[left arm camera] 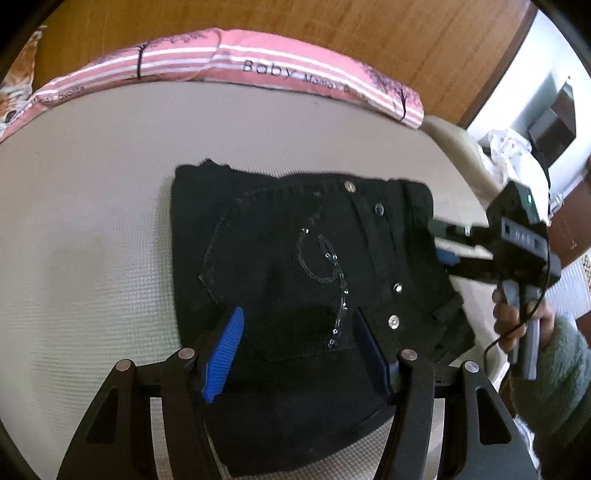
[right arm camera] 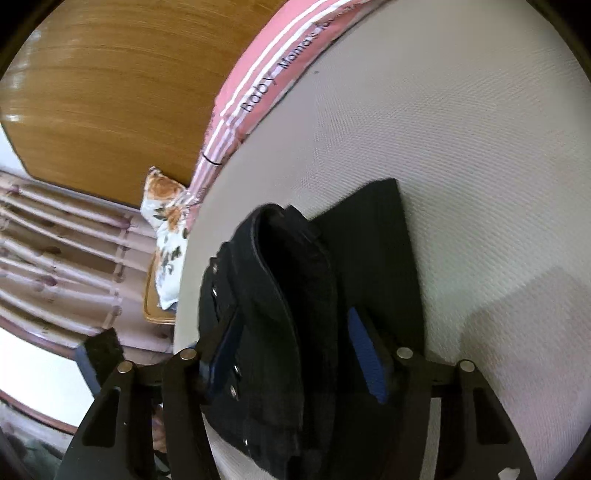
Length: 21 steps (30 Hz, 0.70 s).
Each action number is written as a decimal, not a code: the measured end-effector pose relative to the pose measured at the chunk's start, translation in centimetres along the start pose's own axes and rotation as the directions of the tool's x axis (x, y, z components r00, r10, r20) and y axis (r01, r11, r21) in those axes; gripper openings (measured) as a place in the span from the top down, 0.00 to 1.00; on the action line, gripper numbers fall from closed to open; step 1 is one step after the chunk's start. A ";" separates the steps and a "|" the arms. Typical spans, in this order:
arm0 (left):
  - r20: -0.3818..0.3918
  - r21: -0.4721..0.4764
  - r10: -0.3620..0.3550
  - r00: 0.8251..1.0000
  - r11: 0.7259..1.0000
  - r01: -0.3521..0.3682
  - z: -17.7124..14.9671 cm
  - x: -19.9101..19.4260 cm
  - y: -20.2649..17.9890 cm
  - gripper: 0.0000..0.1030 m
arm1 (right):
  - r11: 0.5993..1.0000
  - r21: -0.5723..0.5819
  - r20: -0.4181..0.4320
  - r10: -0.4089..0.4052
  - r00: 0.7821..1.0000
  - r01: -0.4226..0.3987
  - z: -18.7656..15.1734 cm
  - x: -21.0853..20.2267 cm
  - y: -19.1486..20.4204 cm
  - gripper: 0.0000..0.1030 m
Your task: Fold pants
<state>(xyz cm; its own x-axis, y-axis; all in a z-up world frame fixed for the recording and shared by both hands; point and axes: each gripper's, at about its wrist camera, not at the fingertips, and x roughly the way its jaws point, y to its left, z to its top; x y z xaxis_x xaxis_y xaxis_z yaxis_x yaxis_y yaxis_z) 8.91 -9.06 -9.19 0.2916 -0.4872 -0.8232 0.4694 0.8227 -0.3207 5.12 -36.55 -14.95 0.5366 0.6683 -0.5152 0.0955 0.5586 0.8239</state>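
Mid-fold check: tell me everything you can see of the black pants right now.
The black pants look like dark denim, folded into a compact stack on the cream textured mattress. The top face shows a stitched back pocket with a sequin swirl, plus silver rivets and buttons near the waistband, which faces the right side. The left tongs sit open over the near edge. The right tongs straddle the waistband end, open, its layers bulging upward between the blue pads. A flatter folded layer lies underneath.

Setting: home bedroom. Evidence was a bed (left arm camera: 92,192) with cream mattress cover, pink striped bedding (left arm camera: 258,66) along its far edge, wooden headboard (left arm camera: 295,26), floral pillow (right arm camera: 166,229), curtains (right arm camera: 55,240).
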 end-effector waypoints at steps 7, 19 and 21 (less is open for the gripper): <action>-0.001 0.025 0.003 1.000 1.000 -0.003 -0.2 1.3 -0.3 0.39 | 1.000 0.014 -0.002 0.025 1.000 -0.025 0.0 0.3 -0.4 0.66; 0.075 0.032 -0.020 0.997 0.999 0.018 1.9 -1.7 -1.4 0.39 | 1.000 -0.001 0.179 -0.005 0.984 0.005 -1.3 -5.7 4.5 0.90; 0.069 0.055 -0.024 0.997 0.998 0.021 2.0 -1.6 -1.8 0.39 | 0.997 0.048 0.207 -0.073 0.976 0.065 -1.3 -6.4 2.7 0.90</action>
<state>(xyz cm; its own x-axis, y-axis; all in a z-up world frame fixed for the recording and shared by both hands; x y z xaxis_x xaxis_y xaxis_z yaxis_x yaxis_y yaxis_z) 9.26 -10.41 -6.36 0.3366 -0.5262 -0.7809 0.5205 0.7951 -0.3113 0.81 -38.65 -9.70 0.6902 0.5094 -0.5140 0.1698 0.5765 0.7993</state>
